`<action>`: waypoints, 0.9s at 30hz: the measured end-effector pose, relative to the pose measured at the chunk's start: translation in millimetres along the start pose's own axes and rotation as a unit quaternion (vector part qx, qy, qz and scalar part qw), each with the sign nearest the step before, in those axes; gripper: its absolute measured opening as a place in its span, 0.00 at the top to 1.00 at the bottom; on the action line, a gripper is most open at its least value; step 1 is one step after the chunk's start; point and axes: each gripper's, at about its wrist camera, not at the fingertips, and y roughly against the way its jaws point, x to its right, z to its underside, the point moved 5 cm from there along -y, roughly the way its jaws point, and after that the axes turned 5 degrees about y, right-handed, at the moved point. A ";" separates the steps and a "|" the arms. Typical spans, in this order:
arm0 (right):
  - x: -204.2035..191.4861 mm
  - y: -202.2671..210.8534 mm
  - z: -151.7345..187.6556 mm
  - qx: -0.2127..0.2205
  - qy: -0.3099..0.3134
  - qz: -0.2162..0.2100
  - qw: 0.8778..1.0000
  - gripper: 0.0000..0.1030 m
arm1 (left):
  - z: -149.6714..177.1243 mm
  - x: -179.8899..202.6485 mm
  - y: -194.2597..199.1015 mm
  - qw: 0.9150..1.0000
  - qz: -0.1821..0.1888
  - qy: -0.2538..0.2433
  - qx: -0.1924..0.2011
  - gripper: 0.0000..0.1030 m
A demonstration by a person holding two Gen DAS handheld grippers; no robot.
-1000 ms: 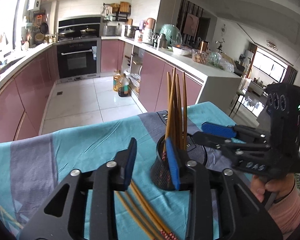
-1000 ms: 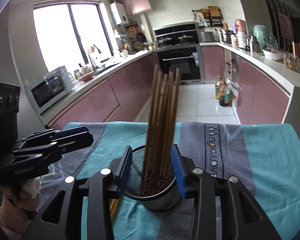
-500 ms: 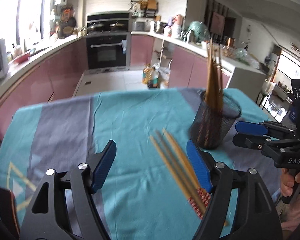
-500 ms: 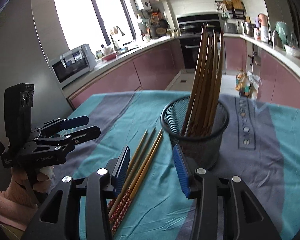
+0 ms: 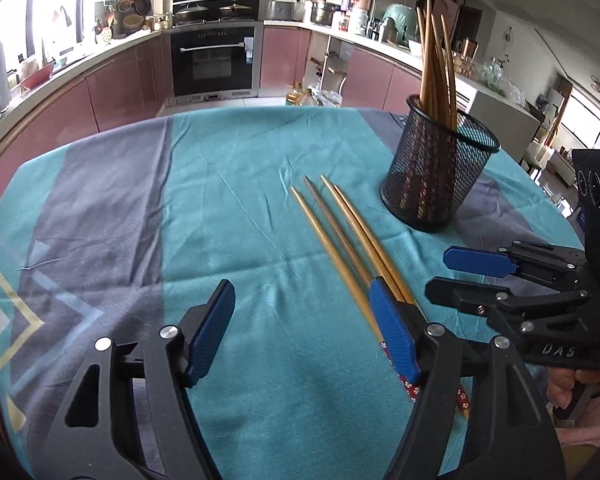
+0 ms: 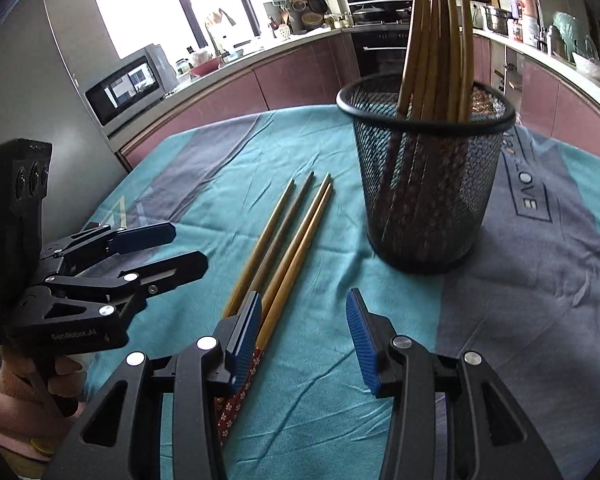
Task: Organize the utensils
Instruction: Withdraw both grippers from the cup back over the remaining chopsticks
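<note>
Several loose wooden chopsticks lie side by side on the teal tablecloth, tips pointing away; they also show in the right wrist view. A black mesh holder stands upright to their right with several chopsticks in it, also in the right wrist view. My left gripper is open and empty, its right finger over the chopsticks' patterned ends. My right gripper is open and empty, its left finger over the same ends. Each gripper shows in the other's view.
The table's far edge drops to a tiled kitchen floor with pink cabinets, an oven and a worktop with pots behind. A microwave stands on the left counter. Grey bands cross the cloth.
Both grippers have pulled back from the mesh holder and opened wider. The loose chopsticks on the cloth have come fully into view in front of them.
</note>
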 end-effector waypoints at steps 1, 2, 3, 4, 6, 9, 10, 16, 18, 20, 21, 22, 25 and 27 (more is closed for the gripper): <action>-0.5 -1.0 0.7 -0.001 0.000 0.000 1.000 0.59 | 0.3 2.1 -3.2 1.000 0.000 0.000 -0.002 0.34; -1.2 -2.5 1.2 -0.002 0.000 0.001 1.000 0.59 | 1.6 3.4 -5.2 1.000 0.001 -0.001 -0.004 0.35; -2.0 -3.2 1.5 -0.002 0.001 0.002 1.000 0.59 | 2.8 4.8 -7.3 1.000 0.001 -0.002 -0.008 0.35; -1.8 -3.9 1.9 -0.003 0.002 0.004 1.000 0.59 | 3.7 5.6 -7.7 1.000 0.001 -0.003 -0.010 0.35; -2.8 -5.5 2.5 -0.004 0.005 0.008 1.000 0.59 | 5.2 7.1 -11.1 1.000 -0.002 -0.004 -0.015 0.35; -5.0 -8.9 3.2 -0.008 0.012 0.013 1.000 0.60 | 5.2 7.7 -15.2 1.000 -0.004 -0.005 -0.021 0.35; -5.8 -9.3 3.3 -0.009 0.013 0.013 1.000 0.60 | 5.0 7.7 -15.9 1.000 -0.004 -0.004 -0.022 0.35; -11.7 -16.5 2.5 -0.015 0.029 0.023 0.999 0.63 | 3.6 6.3 -24.5 0.999 -0.007 -0.004 -0.033 0.36; -12.0 -16.9 2.4 -0.015 0.033 0.025 0.999 0.64 | 4.4 6.2 -26.8 0.999 -0.007 -0.004 -0.036 0.36; -11.9 -16.6 2.3 -0.017 0.037 0.029 0.999 0.65 | 3.6 7.3 -27.8 0.999 -0.006 -0.005 -0.036 0.36; -12.5 -17.5 1.9 -0.018 0.038 0.031 0.999 0.65 | 4.0 6.9 -28.4 0.999 -0.007 -0.004 -0.036 0.36; -12.3 -17.3 1.8 -0.019 0.039 0.031 0.999 0.66 | 3.9 6.7 -28.6 0.999 -0.008 -0.004 -0.036 0.36; -10.1 -16.9 1.5 -0.023 0.037 0.036 0.998 0.70 | 3.6 6.1 -28.9 0.999 -0.008 -0.005 -0.039 0.38; -8.2 -16.8 1.9 -0.025 0.034 0.036 0.998 0.73 | 4.3 6.2 -28.4 0.999 -0.009 -0.008 -0.041 0.39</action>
